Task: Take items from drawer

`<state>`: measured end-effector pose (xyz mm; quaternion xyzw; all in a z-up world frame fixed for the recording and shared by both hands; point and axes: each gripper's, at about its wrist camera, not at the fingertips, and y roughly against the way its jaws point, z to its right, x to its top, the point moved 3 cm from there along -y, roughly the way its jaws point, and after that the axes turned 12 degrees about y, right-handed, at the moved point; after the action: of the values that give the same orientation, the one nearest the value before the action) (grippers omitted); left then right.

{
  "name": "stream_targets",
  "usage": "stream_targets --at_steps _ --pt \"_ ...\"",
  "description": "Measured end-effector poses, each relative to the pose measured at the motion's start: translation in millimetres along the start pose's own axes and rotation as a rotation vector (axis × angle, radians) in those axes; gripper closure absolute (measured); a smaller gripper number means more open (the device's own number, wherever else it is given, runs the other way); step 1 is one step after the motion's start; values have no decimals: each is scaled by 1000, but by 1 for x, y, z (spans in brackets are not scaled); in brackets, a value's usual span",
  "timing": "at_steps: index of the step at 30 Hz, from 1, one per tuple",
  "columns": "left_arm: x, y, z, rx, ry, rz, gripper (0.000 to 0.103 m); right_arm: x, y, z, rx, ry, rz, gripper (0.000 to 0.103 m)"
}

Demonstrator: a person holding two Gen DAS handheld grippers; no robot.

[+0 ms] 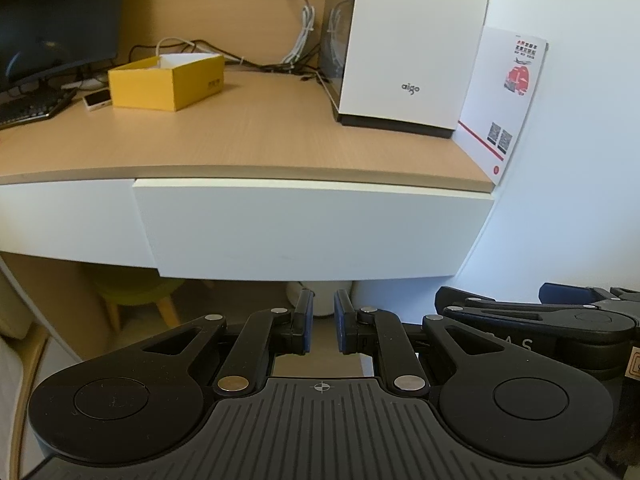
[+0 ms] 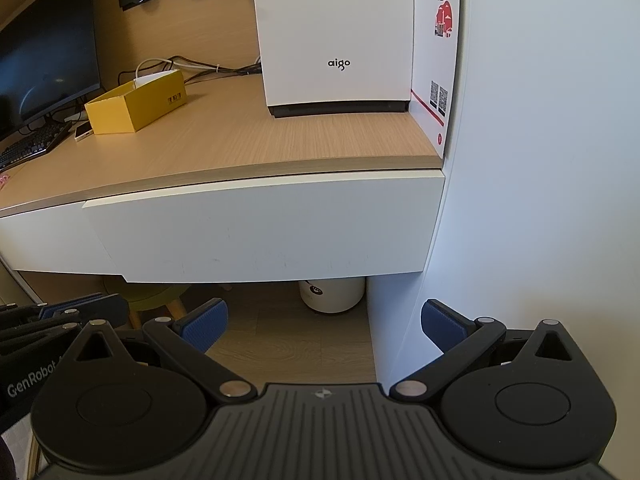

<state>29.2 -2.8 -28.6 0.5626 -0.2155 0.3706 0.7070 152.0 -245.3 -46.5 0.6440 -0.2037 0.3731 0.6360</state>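
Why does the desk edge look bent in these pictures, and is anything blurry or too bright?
In the left wrist view the fisheye lens bows the desk edge and the drawer front; the stool underneath sits in soft shadow. In the right wrist view the white wall curves too, evenly lit without harsh glare, and the monitor shows a faint reflection.

Bright, even indoor light; sharp centre, fisheye bending at edges, soft shadow under desk [image 1: 248, 136]
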Motion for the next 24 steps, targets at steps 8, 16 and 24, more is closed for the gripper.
stream_targets --at_steps 8,16,24 --pt "0 -1 -2 0 6 -4 89 -2 0 0 1 1 -3 0" --pt "-1 0 -4 -1 8 -4 89 -2 0 -1 1 1 -3 0" --pt "-1 1 -4 -5 11 -5 89 -3 0 -1 1 1 -4 0"
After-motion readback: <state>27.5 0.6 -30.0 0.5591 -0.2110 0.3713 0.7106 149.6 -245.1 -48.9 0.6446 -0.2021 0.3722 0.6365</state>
